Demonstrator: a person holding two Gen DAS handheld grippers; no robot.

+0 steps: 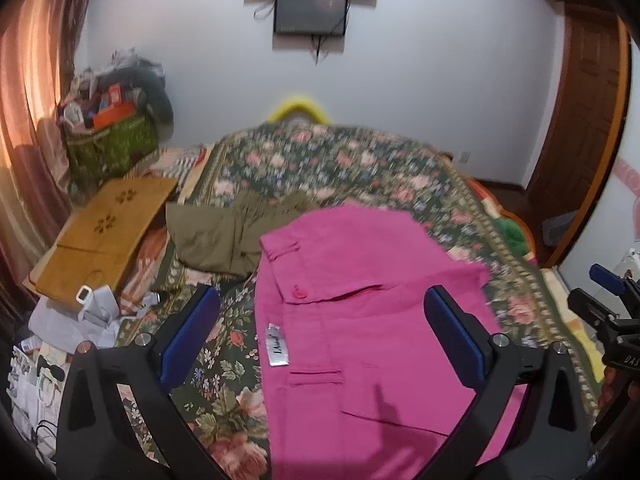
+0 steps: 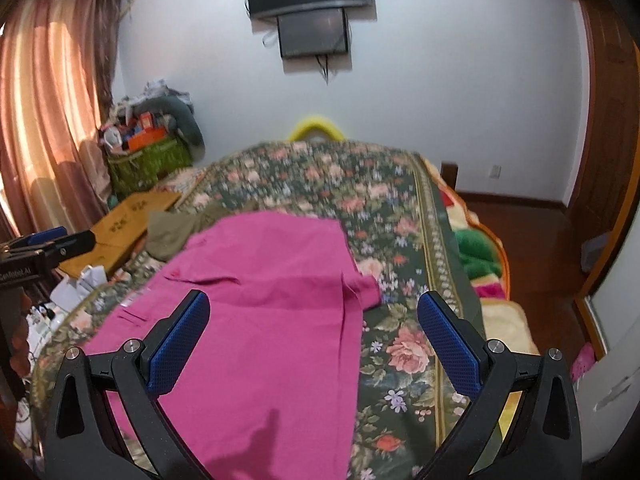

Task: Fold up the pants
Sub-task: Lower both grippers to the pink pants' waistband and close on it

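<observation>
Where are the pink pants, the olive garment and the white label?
Pink pants [image 2: 264, 280]: right wrist view, middle of the fabric.
Olive garment [image 1: 216, 236]: left wrist view, its flat left part.
White label [image 1: 278, 345]: left wrist view, label centre.

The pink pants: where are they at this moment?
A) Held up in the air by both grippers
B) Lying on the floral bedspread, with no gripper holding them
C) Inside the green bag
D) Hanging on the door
B: the pink pants lie on the floral bedspread, and both the left gripper and the right gripper are open above them, gripping nothing.
</observation>
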